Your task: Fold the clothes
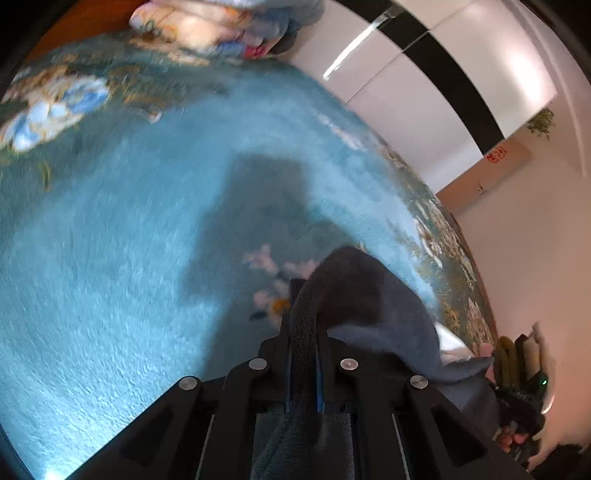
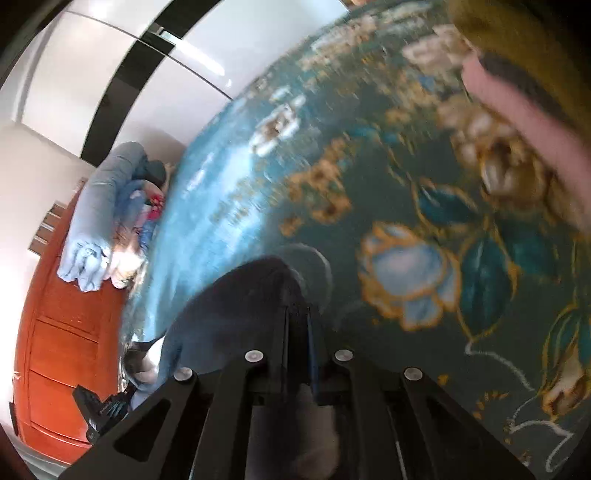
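A dark grey-blue garment [image 1: 373,306] hangs between both grippers above a blue floral bedspread [image 1: 110,258]. My left gripper [image 1: 304,295] is shut on one edge of the garment, which drapes off to the right toward the other gripper [image 1: 517,391] at the frame's right edge. In the right wrist view my right gripper [image 2: 299,310] is shut on the garment [image 2: 229,314], which bulges out to the left of the fingers. Both views are blurred by motion.
A pile of folded bedding and clothes [image 1: 221,22] lies at the bed's far end, also seen in the right wrist view [image 2: 110,221]. An orange wooden cabinet [image 2: 59,350] stands beside the bed. White wardrobe doors [image 1: 443,92] lie beyond. A person's arm [image 2: 517,110] is at upper right.
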Motion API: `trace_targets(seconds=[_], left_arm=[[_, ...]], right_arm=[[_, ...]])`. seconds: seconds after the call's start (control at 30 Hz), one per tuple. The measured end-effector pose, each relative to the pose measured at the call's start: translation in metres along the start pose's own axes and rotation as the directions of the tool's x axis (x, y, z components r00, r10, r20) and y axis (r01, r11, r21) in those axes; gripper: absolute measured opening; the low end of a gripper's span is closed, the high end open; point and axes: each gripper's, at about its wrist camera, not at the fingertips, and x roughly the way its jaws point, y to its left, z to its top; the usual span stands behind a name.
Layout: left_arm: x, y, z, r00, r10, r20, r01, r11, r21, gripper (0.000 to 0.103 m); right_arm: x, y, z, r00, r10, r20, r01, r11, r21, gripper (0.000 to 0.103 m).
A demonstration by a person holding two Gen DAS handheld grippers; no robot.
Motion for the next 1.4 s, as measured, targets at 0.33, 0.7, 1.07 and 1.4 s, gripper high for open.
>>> trace_targets(seconds=[0.33,0.7,1.07,1.4], left_arm=[[-0.019,-0.008,0.004,1.000,0.017,0.007,-0.017,1.000,-0.002,0.025],[-0.042,-0.122,-0.022,0.995,0.034,0.089,-0.068,0.912,0.405,0.062],[0.023,-0.081,-0.057,0.992,0.119,-0.038,-0.098,0.932,0.349,0.062],[-0.013,-0.088,-0.068,0.992,0.125,0.010,-0.122,0.935,0.333,0.063]], right_arm=[[-0.018,-0.033,-0.002,0.999,0.001,0.033,-0.005,0.993,0.118,0.004],[-0.029,0.117,-0.044,0.976,-0.123,0.178,0.192,0.871,-0.453,0.006],[0.012,0.069,-0.059,0.995,-0.096,0.004,0.090,0.919,-0.383,0.018],[-0.019,0.069,-0.082,0.998,-0.023,0.059,0.041,0.948,-0.317,0.021]])
